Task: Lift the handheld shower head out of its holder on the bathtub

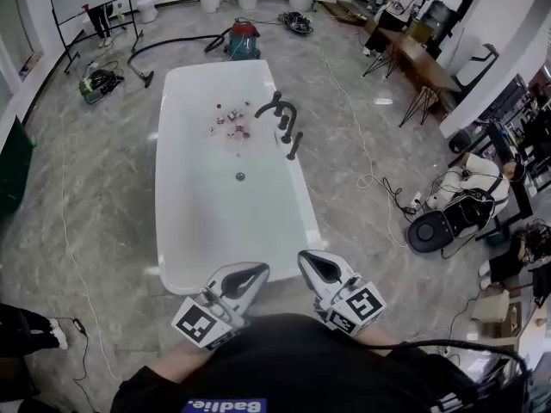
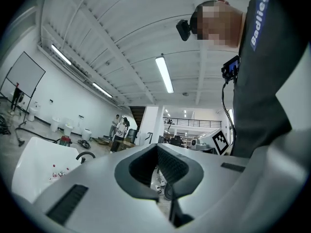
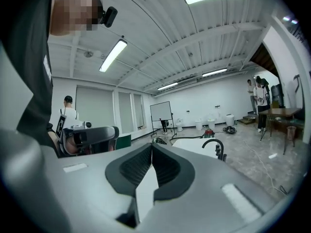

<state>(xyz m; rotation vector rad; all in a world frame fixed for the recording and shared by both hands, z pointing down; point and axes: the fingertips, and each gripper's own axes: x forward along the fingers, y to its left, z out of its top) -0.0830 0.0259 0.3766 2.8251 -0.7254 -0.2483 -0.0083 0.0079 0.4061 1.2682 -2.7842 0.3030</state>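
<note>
A white bathtub point(image 1: 181, 231) stands on the marble floor in front of me. On its right rim is a black faucet point(image 1: 274, 104), and just nearer than it the black handheld shower head point(image 1: 294, 146) sits upright in its holder. My left gripper point(image 1: 262, 268) and right gripper point(image 1: 304, 255) are side by side at the tub's near end, well short of the shower head, both shut and empty. The left gripper view shows the left gripper point(image 2: 157, 147) closed, with the tub point(image 2: 34, 166) and faucet point(image 2: 85, 155) at the left. The right gripper view shows the right gripper point(image 3: 151, 146) closed, with the faucet point(image 3: 214, 143) ahead on the right.
Several small bottles point(image 1: 231, 120) lie in the tub above the drain point(image 1: 240, 176). A red vacuum cleaner point(image 1: 244, 40) with its hose stands beyond the tub's far end. A cable point(image 1: 362, 136) runs along the floor to the right, where tables point(image 1: 422, 63) and gear stand. People stand far off.
</note>
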